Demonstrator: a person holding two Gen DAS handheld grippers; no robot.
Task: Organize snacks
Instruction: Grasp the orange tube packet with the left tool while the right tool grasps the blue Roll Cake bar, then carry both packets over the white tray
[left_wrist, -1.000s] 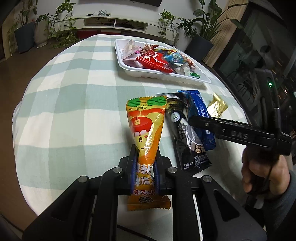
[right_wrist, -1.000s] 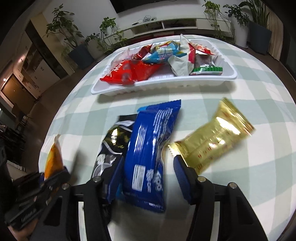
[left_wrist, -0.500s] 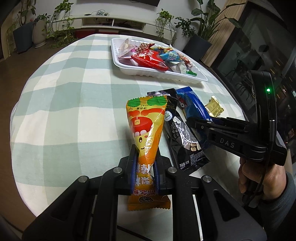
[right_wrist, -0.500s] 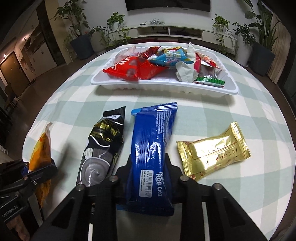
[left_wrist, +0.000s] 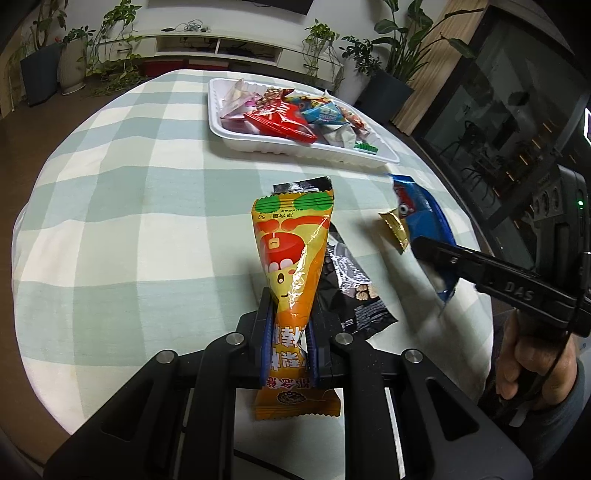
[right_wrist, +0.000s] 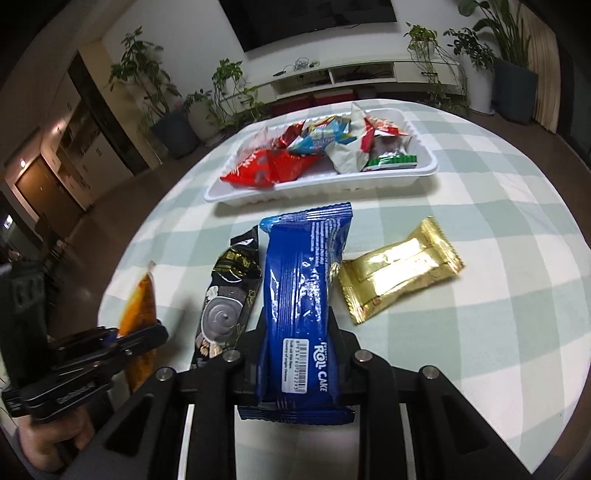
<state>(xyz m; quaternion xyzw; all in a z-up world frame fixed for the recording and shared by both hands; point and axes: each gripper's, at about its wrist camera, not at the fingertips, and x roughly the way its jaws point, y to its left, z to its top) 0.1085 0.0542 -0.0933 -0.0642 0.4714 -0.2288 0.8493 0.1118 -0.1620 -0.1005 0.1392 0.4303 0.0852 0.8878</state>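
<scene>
Round worktop (right_wrist: 498, 206), covered w/ green-and-white check cloth, is seen in both views. White tray (right_wrist: 424, 173) is set at far side; it is filled w/ mixed snack wrappers, a red packet (right_wrist: 266, 168) at its left end in right-wrist view.

Right tool (right_wrist: 295, 332) is seen clamped on blue roll-cake packet (right_wrist: 299, 288); jaws have just been closing, packet betw. them, pads pressed on its lower half. In left-wrist view the blue packet (left_wrist: 424, 218) is lifted clear of the cloth, top end tilted up twd tray. A hand (left_wrist: 532, 362) is seen on that tool's grip.

Left tool (left_wrist: 288, 332) is closed tight on orange cone-shaped snack packet (left_wrist: 291, 258), held upright, wide end up, tail hanging below the pads.

Black packet (right_wrist: 229, 291) is left lying flat on cloth, betw. the two held packets; partly hidden behind the orange one in left-wrist view. Gold packet (right_wrist: 399, 269) is lying flat just right of the blue one, apart from the tray.
</scene>
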